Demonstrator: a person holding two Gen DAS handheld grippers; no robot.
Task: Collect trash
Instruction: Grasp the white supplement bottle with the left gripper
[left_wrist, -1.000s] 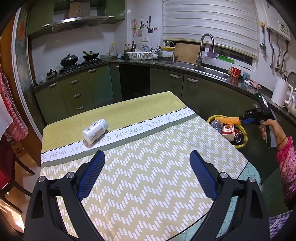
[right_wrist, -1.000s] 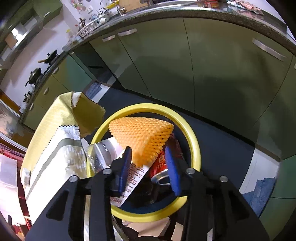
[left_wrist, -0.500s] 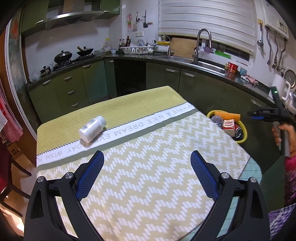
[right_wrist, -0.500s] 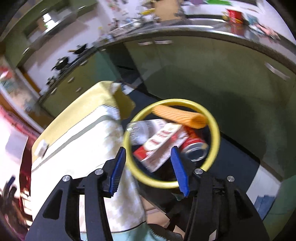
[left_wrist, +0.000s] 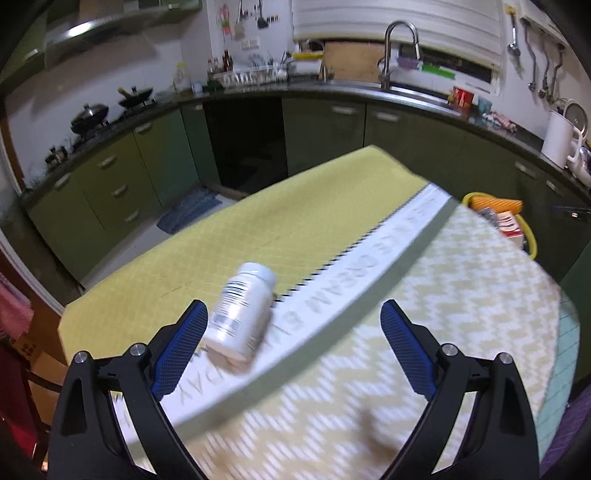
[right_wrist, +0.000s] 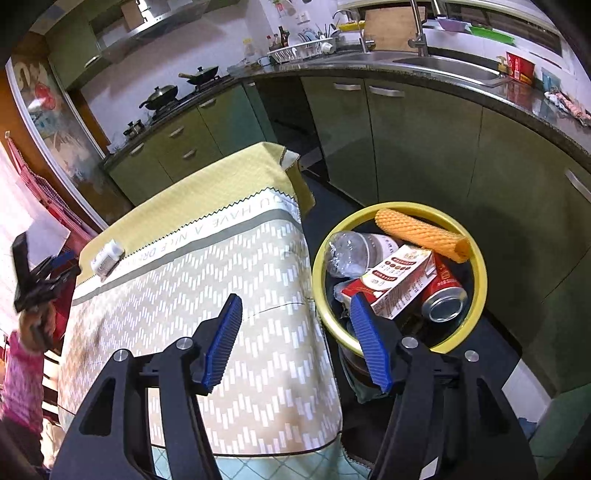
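A: On the left, what does only the left view give?
B: The white pill bottle (left_wrist: 242, 308) up close, lying on the tablecloth (left_wrist: 332, 229) just beside the wide-apart left gripper (left_wrist: 291, 341).
A: And the right view?
B: The right gripper (right_wrist: 295, 332), its jaws just been opening, empty, near the yellow bin (right_wrist: 476, 258) of trash.

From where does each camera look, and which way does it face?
Left wrist: on the left gripper, facing down across the table at the white bottle; open fingers show.
Right wrist: on the right gripper, facing table edge and yellow bin; empty fingers, just opening, show, also the person's other hand.
Shared: bottle, table, bin.
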